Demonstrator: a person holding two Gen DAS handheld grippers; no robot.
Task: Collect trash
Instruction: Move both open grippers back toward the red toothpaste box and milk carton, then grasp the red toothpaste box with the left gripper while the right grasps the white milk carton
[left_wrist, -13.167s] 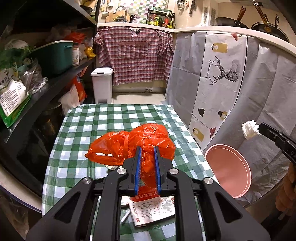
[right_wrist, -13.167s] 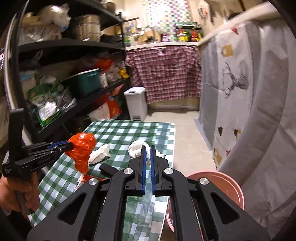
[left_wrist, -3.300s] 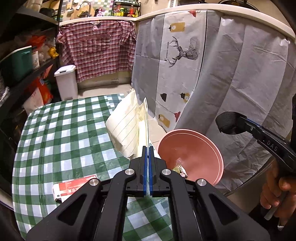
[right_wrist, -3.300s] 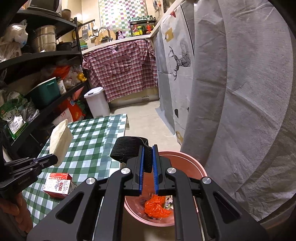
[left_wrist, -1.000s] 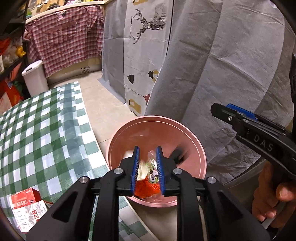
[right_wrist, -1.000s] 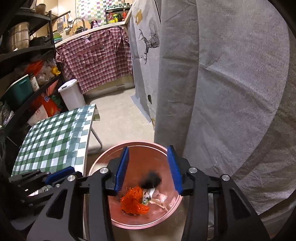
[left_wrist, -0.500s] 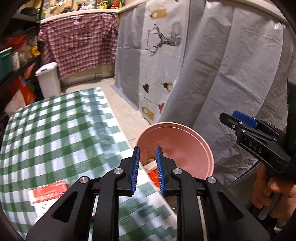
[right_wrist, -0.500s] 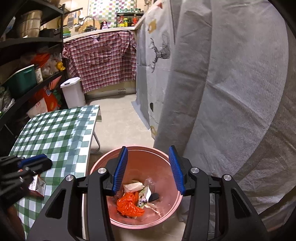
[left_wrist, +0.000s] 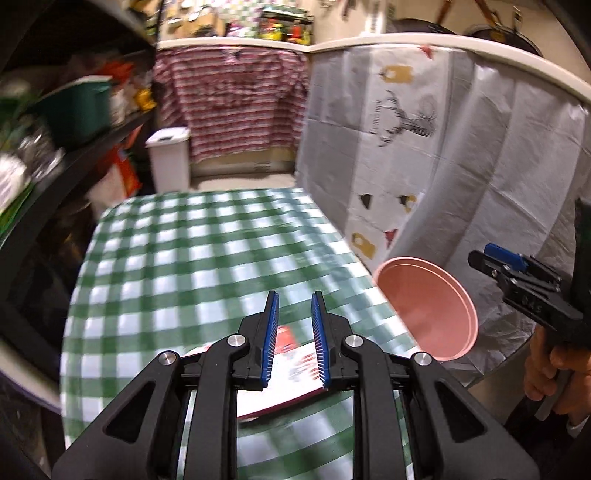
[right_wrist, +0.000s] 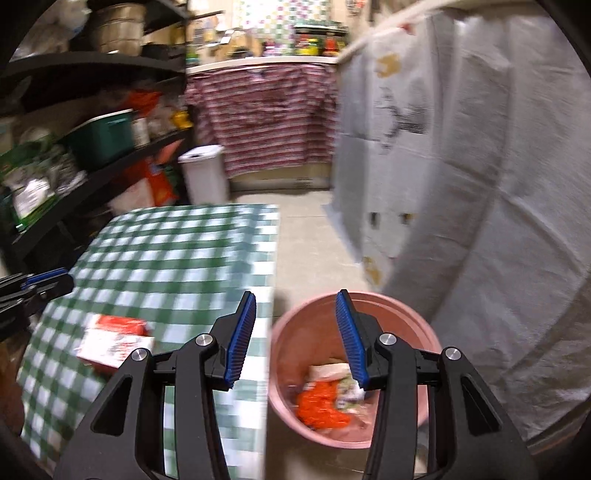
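My left gripper (left_wrist: 293, 306) is open by a narrow gap and empty, over the green checked table (left_wrist: 184, 258). A red and white carton (left_wrist: 291, 369) lies on the cloth just below its fingers. The same carton (right_wrist: 114, 339) shows at the table's near left in the right wrist view. My right gripper (right_wrist: 295, 295) is open and empty, its jaws closing a little, above the pink bin (right_wrist: 406, 306) on the floor. In the bin lie an orange bag (right_wrist: 321, 406) and pale paper scraps (right_wrist: 328, 371). A hand (left_wrist: 554, 376) holds the right gripper (left_wrist: 480, 258) beyond the bin (left_wrist: 428, 306).
Dark shelves (left_wrist: 55, 166) packed with goods run along the table's left side. A white pedal bin (left_wrist: 168, 158) stands on the floor behind the table. A grey printed sheet (left_wrist: 461, 147) hangs along the right. The left gripper (right_wrist: 37, 284) shows at the left edge.
Both views have swung left, away from the pink bin. My left gripper went from over the bin to over the table and carton. The black thing falling a second ago is now out of sight.
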